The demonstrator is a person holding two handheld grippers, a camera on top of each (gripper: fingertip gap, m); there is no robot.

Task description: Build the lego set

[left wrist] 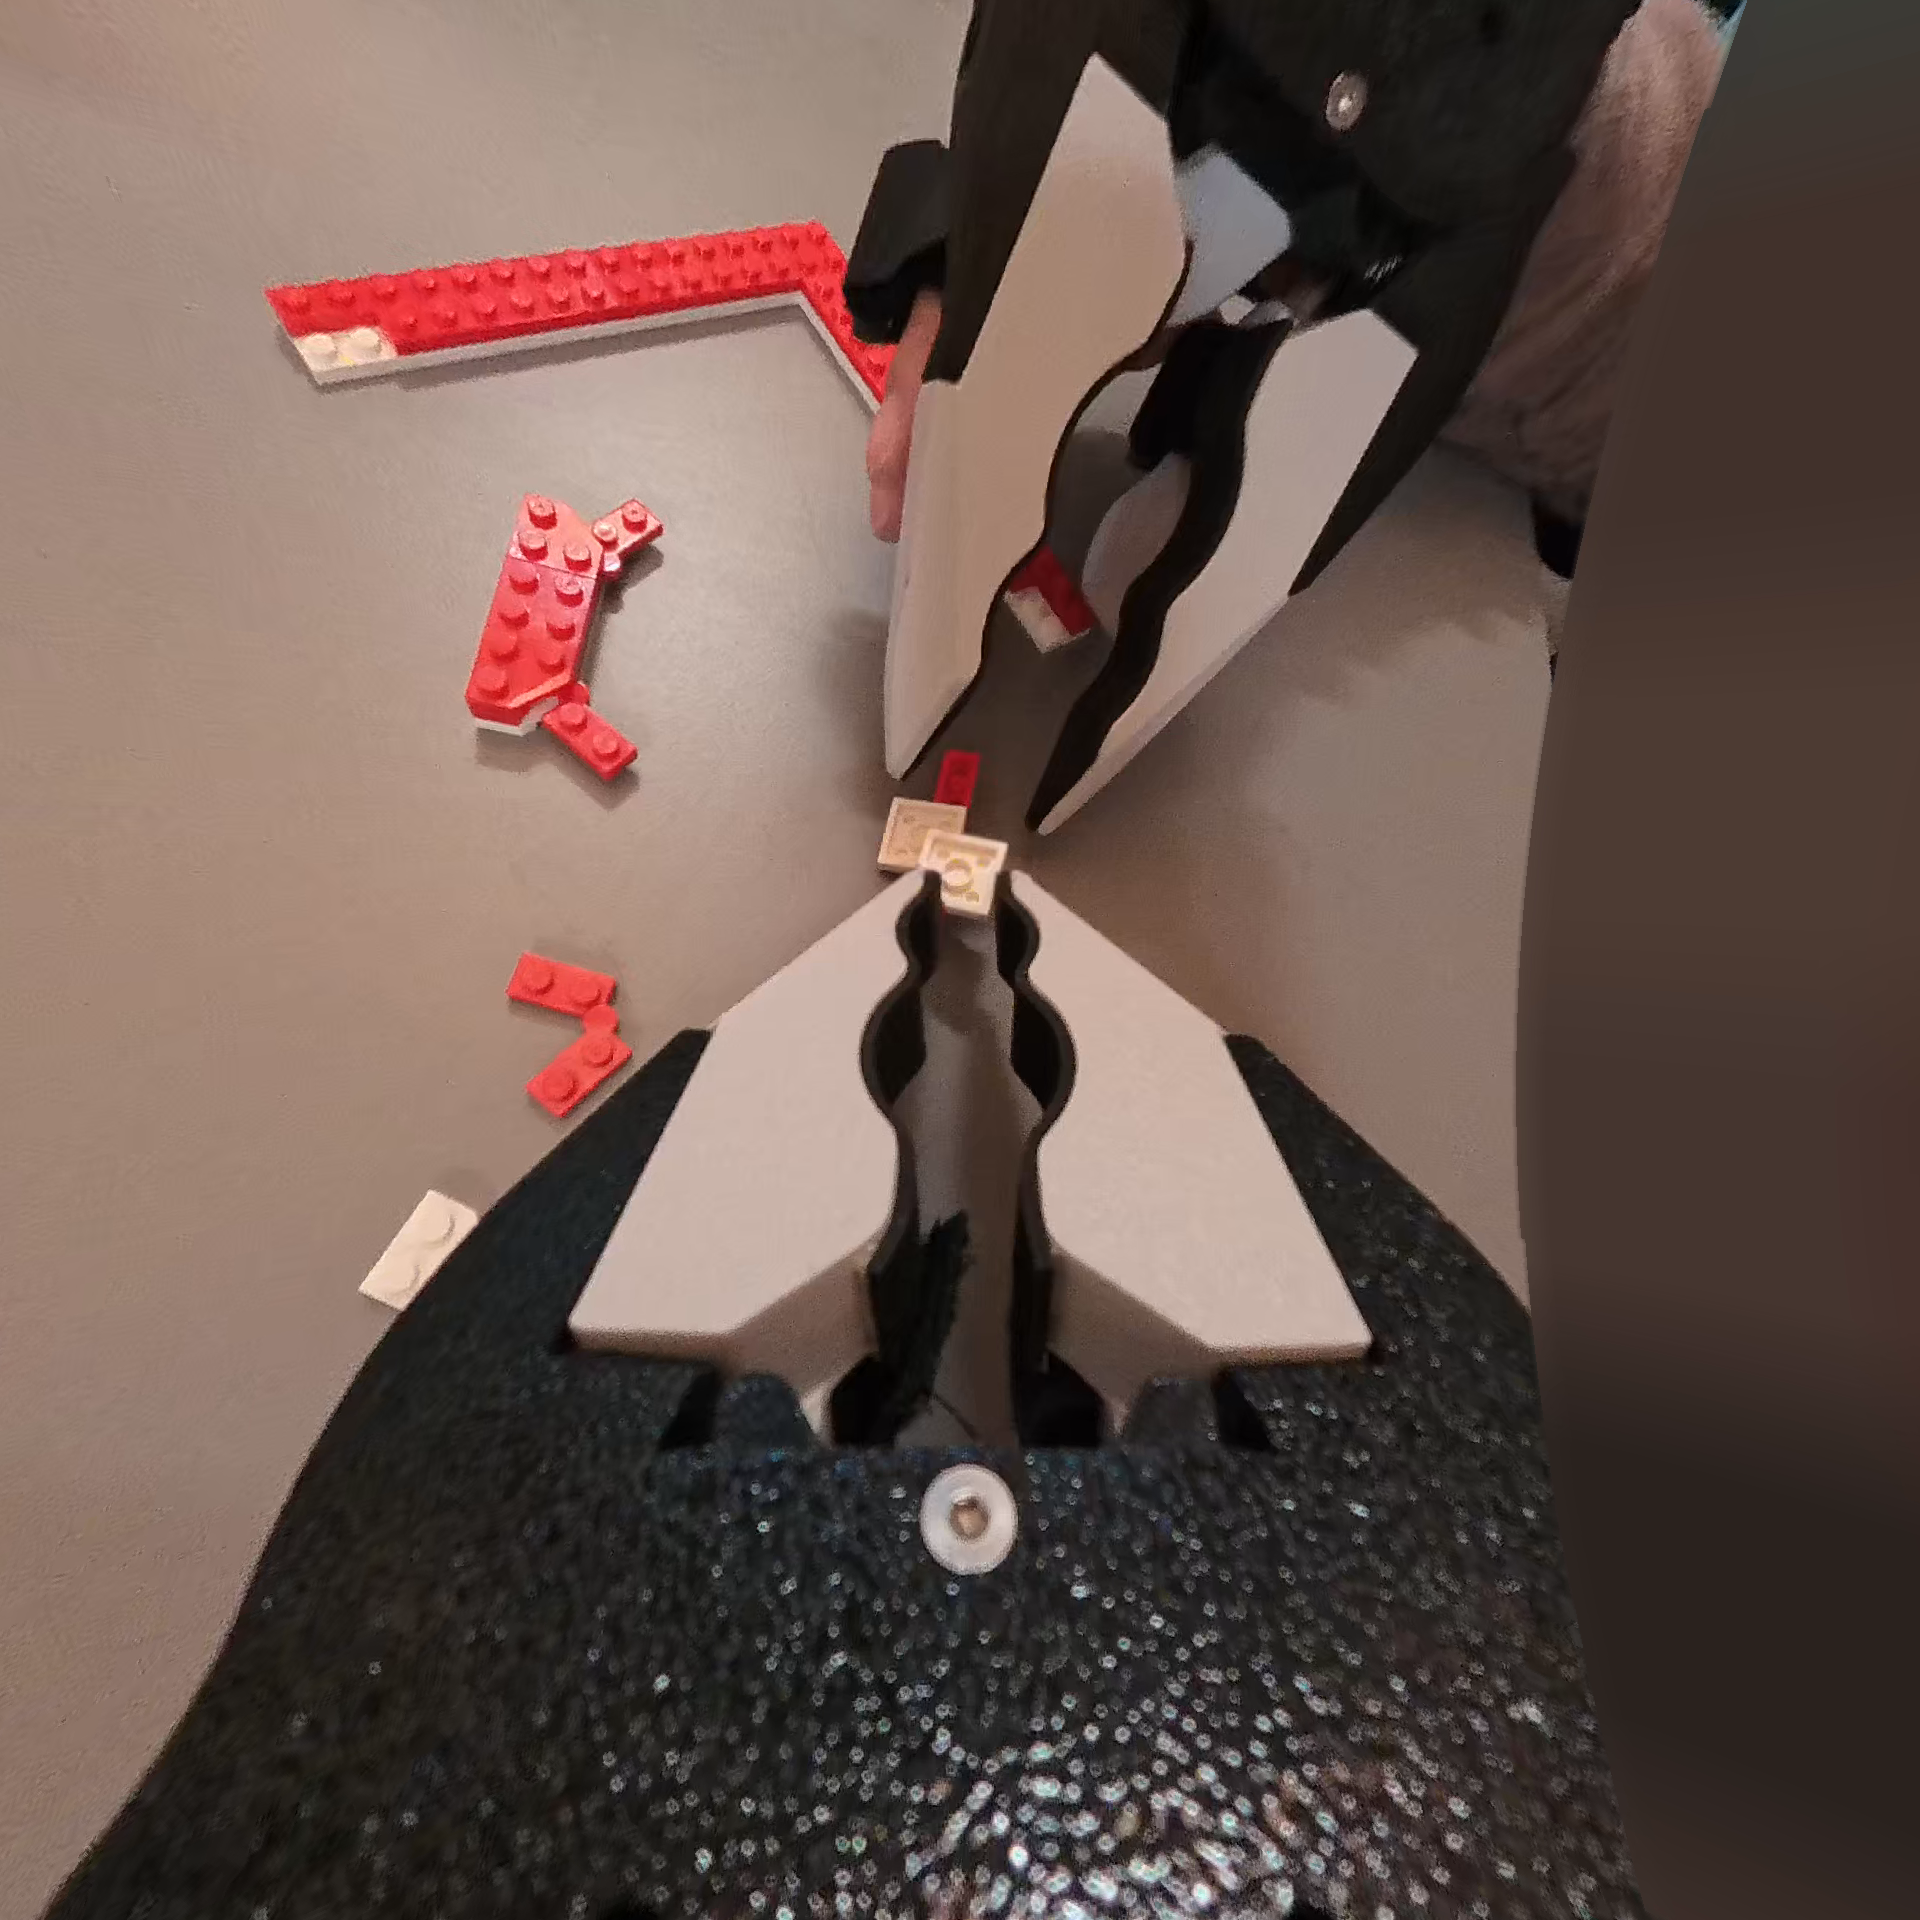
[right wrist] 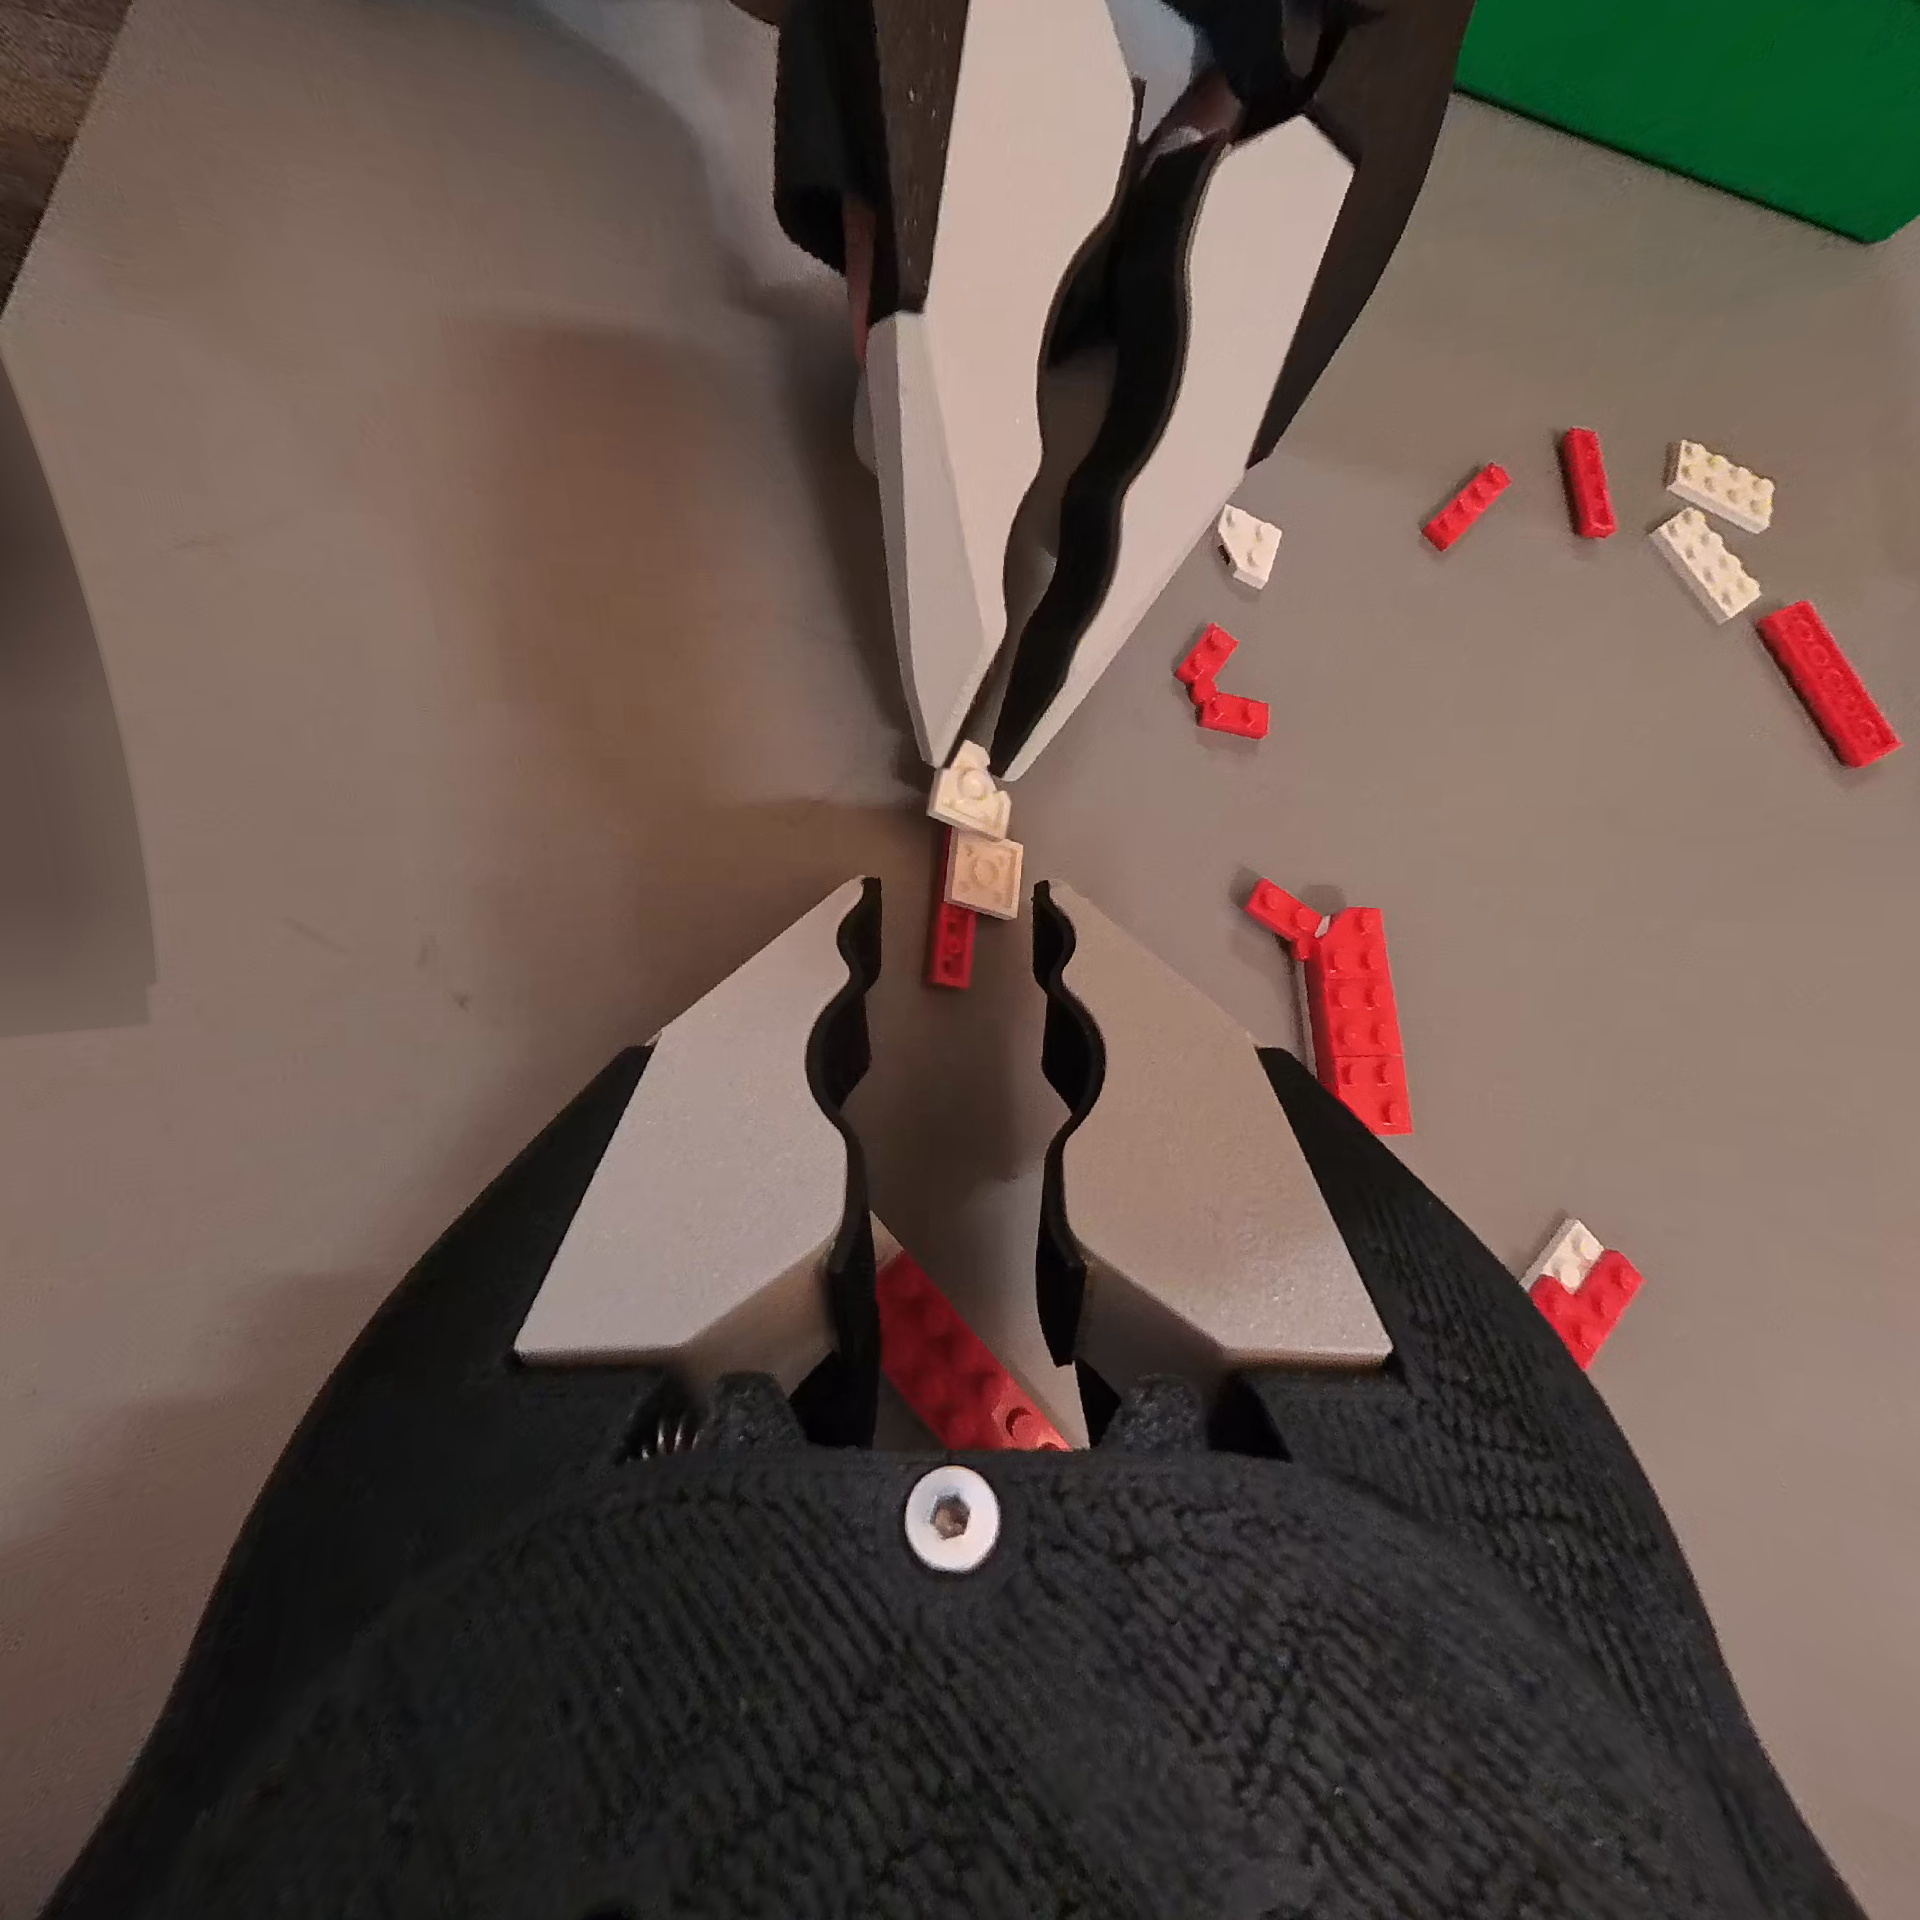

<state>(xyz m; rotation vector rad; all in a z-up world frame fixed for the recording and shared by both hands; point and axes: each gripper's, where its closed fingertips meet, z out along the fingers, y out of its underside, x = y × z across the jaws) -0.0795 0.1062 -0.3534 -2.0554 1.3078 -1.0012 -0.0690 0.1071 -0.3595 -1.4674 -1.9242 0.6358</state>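
My left gripper [left wrist: 961,883] is shut on a small white plate [left wrist: 966,871], held by its near edge just above the grey table. This plate overlaps a second white plate [left wrist: 910,831], which touches a small red plate [left wrist: 957,777]. In the right wrist view the left gripper [right wrist: 971,767] comes down from the top, holding the white plate [right wrist: 971,802]. The second white plate [right wrist: 984,878] and the red plate [right wrist: 951,948] lie between my right gripper's open fingers. My right gripper [right wrist: 954,886] is open and empty. It also shows in the left wrist view [left wrist: 968,800].
A long angled red-on-white build [left wrist: 561,291], a red sub-assembly [left wrist: 540,613], red hinge plates [left wrist: 566,1029] and a white plate [left wrist: 416,1247] lie to the left. Loose red and white pieces [right wrist: 1709,566] and a green box [right wrist: 1714,94] lie to the right. The table edge [right wrist: 62,208] runs at far left. Both grippers' tips are close together, under 4 cm apart.
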